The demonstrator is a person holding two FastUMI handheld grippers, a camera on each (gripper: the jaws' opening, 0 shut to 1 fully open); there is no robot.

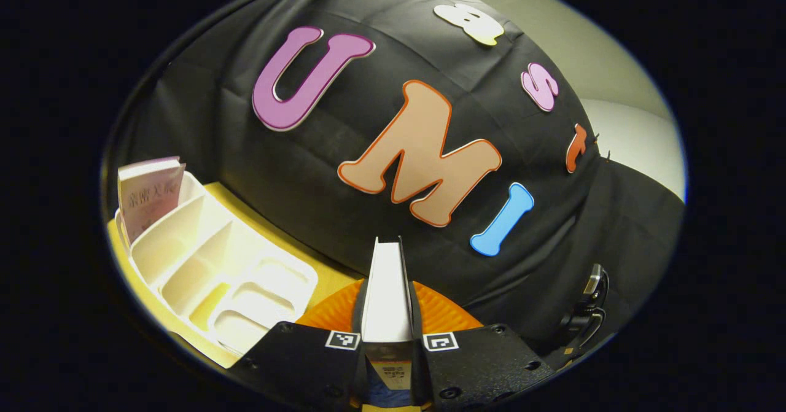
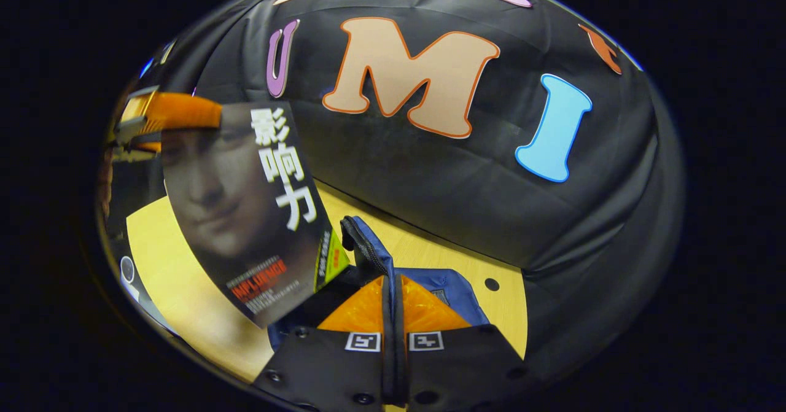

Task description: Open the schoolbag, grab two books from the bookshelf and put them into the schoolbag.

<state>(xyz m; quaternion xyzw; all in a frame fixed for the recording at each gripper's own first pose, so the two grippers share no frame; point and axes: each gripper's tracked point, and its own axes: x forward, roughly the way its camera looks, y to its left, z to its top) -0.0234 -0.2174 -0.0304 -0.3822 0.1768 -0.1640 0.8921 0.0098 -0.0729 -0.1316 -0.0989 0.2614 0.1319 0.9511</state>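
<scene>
The left claw (image 1: 387, 332) grips a book (image 2: 245, 215) by its top edge; it hangs upright just above and beside the schoolbag (image 2: 454, 286), whose dark flap (image 2: 368, 249) the right claw (image 2: 393, 338) pinches, on the bench (image 2: 184, 289)

Yellow wooden table (image 2: 430, 255), white bookshelf (image 1: 202, 264), blue schoolbag (image 2: 451, 286) on it

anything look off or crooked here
Nothing looks damaged or spilled. The book hangs tilted from the left tongs above the open schoolbag, and the right tongs pinch the bag's edge. One book leans in the white bookshelf.
</scene>
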